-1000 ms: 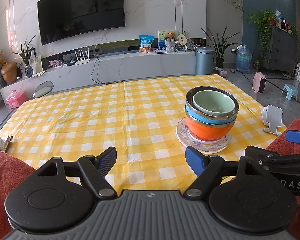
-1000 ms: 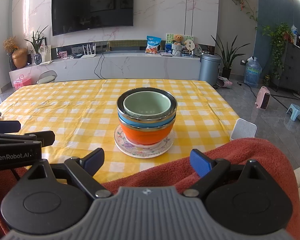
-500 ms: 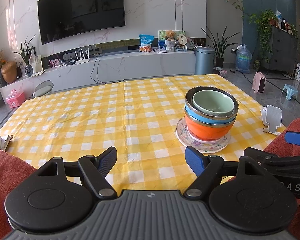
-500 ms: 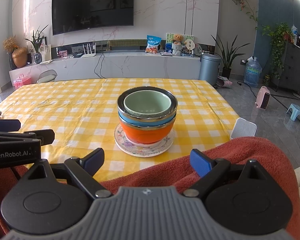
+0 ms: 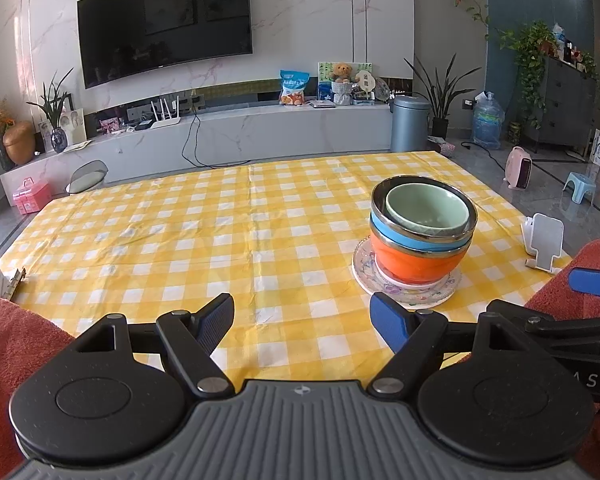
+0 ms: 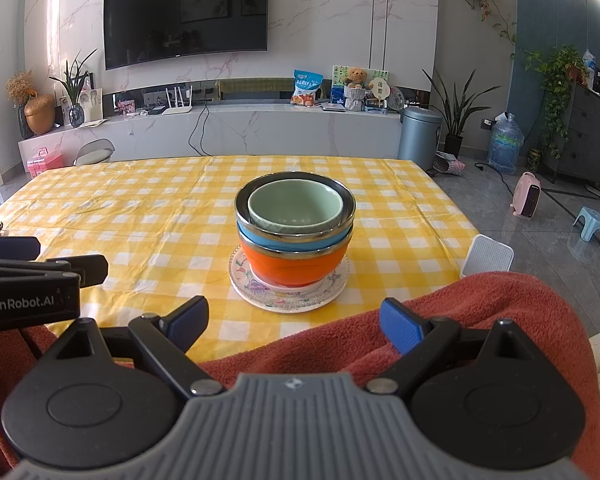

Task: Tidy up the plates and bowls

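A green bowl [image 5: 426, 210] sits nested in a blue bowl [image 5: 416, 239], which sits in an orange bowl [image 5: 414, 262], all stacked on a patterned plate [image 5: 440, 294] on the yellow checked tablecloth. The same stack shows in the right wrist view: green bowl [image 6: 296, 210], blue bowl [image 6: 292, 242], orange bowl [image 6: 294, 266], plate [image 6: 288, 300]. My left gripper [image 5: 302, 320] is open and empty, near the table's front edge, left of the stack. My right gripper [image 6: 294, 316] is open and empty, in front of the stack, over a red cloth.
A red cloth [image 6: 480, 304] lies along the near edge under both grippers. A white phone stand [image 5: 544, 240] stands at the table's right edge. The yellow checked table [image 5: 180, 240] stretches left and back. A TV wall and cabinet are behind.
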